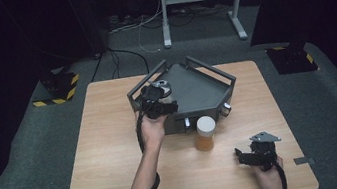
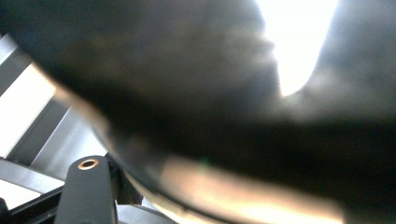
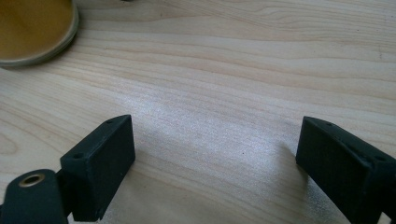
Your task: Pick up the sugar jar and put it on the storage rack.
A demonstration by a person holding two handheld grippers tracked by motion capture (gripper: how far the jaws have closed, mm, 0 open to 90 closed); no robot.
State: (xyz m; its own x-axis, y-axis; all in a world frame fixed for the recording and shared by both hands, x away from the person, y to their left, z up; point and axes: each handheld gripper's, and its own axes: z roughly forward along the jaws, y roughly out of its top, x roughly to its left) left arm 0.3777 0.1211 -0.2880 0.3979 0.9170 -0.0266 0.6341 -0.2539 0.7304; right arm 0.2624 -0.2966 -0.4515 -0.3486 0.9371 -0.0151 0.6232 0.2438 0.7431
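**Reaching into the grey tray with my left tongs**

Working at the near-left corner of the dark grey tray [image 1: 201,87], my left tongs [image 1: 159,95] sit over a round, silvery-topped thing [image 1: 161,85] that rests inside that corner. From the high view the tongs lie right on top of it, so the thing is directly ahead of and under the left tongs, touching or nearly so. In the left gripper view a dark, blurred curved body presses close against the lens, and I cannot tell whether the jaws stand apart or are clamped on it.

An amber jar [image 1: 204,133] with a pale lid stands upright on the wooden surface [image 1: 115,158], just in front of the tray's near wall. My right tongs [image 1: 252,156] rest low on the surface, to the right of the jar and nearer me, well apart from the tray, jaws spread wide over bare wood; the jar's base edges into the far left of the right gripper view.

I judge the left hand far nearer to the tray's round thing, so the coming move is its to make.
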